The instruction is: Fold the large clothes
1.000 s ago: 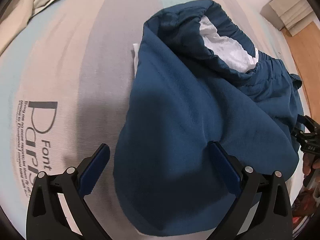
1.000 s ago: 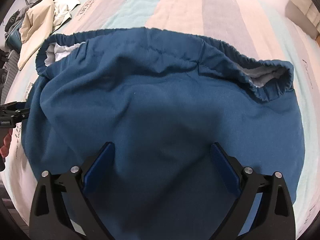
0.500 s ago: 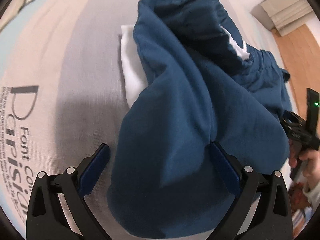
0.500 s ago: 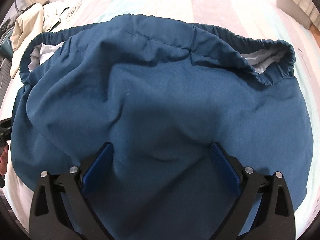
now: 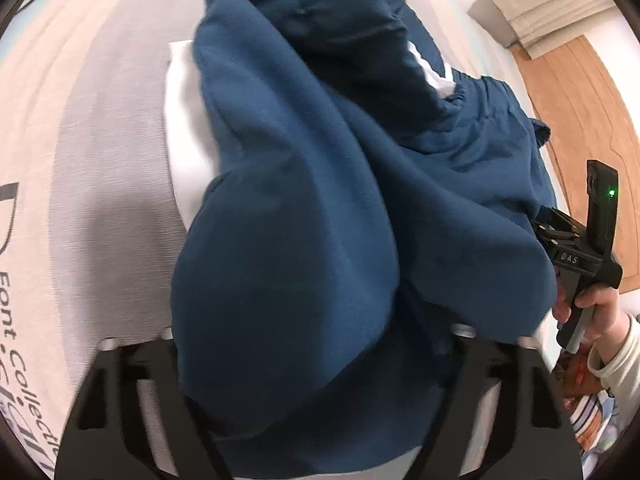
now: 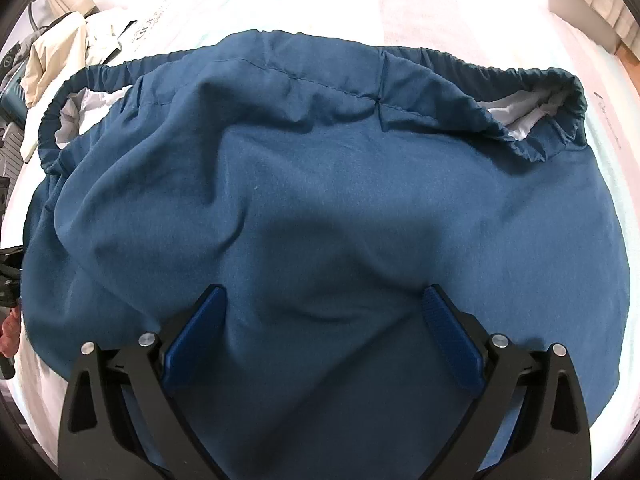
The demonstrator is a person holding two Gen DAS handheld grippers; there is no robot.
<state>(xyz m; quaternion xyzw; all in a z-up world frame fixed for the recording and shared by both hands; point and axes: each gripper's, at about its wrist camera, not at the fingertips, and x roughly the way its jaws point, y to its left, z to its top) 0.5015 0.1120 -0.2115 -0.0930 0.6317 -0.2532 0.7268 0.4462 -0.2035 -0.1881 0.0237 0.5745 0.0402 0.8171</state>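
Left gripper point(image 5: 316, 364) has dipped into the blue shorts point(image 5: 320, 208) on the striped bedsheet point(image 5: 100, 160), jaws just closing around a bunch of fabric, grip unclear, while the right gripper point(image 6: 324, 336) sits wide open over them, so probably another fold's starting.

bedroom, striped bedsheet point(image 5: 100, 160), wood floor point(image 5: 580, 120)

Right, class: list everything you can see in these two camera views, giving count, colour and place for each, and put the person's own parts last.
Garment: one, dark blue, white lining, elastic waistband, on the bed.
Bed cover: one, pastel stripes, black lettering, beneath it.
Clothes pile: one, cream, far left.
Wooden board: one, tan, right.
Left gripper: black, closing, fabric bunched between the jaws.
Right gripper: black with blue pads, jaws wide over fabric.
Hand: one, pale sleeve, holding the right gripper.
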